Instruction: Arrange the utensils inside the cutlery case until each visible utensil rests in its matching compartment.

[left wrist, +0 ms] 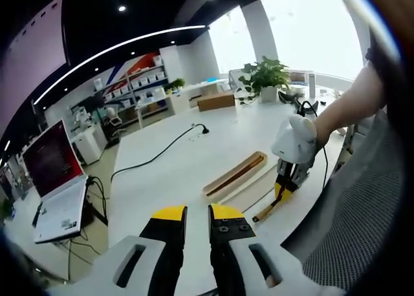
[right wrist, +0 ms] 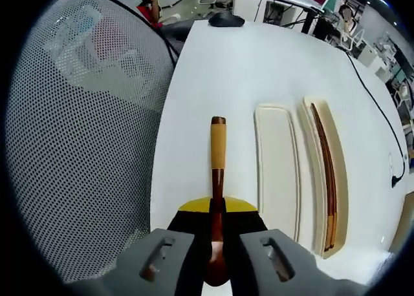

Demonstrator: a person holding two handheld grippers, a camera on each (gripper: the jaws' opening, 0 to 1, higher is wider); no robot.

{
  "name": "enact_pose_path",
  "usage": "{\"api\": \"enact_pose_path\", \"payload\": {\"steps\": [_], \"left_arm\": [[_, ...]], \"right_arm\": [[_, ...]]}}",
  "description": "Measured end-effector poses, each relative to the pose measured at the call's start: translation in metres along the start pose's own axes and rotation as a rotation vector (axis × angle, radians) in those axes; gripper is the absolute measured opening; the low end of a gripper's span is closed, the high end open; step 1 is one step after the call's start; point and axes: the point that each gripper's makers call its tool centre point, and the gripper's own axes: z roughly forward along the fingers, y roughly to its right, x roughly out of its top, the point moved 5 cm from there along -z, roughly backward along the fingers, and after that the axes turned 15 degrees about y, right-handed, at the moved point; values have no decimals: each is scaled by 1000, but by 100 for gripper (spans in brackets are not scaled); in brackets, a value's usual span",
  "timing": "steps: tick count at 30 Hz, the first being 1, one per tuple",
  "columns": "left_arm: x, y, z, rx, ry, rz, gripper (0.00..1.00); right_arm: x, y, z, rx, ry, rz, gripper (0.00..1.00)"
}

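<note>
white tabletop point(right wrist: 213, 70) underneath everything, broad and mostly bare, with a black cable point(left wrist: 158, 152) trailing across the far part in the left gripper view. on it, side by side and touching, two long shallow trays of the cutlery case: empty tray point(right wrist: 277, 167) nearer, and beyond it a second tray point(right wrist: 341, 179) already holding dark wooden chopsticks point(right wrist: 328, 179) laid lengthwise. in the left gripper view, seen as a long wooden case point(left wrist: 236, 174) near the tabletop's edge.

right hand-held gripper point(right wrist: 217, 209) clamped on a wooden spoon point(right wrist: 218, 173), jaws pressed against the dark neck, bowl end down between the jaws, pale yellow handle pointing away, parallel to the trays and just beside the empty one. whether the handle tip rests on the tabletop or hangs above it: cannot tell. left hand-held gripper point(left wrist: 192, 212) carrying nothing, jaws nearly together with a narrow gap, well apart from the case.

likely step: carrying the spoon across into the empty tray. best done by keeping the spoon lengthwise with the tray, lifting clear of the raised rim, lowering level, releasing only once seated. worth avoiding: nudging the case sideways or disturbing the chopsticks.
</note>
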Motion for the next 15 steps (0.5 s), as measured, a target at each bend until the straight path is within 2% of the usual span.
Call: {"api": "enact_pose_path", "payload": {"steps": [15], "left_arm": [[0,1,1,-11,-1,-1,13]], "right_arm": [[5,28,-17,-48,-22,-96,0]]}}
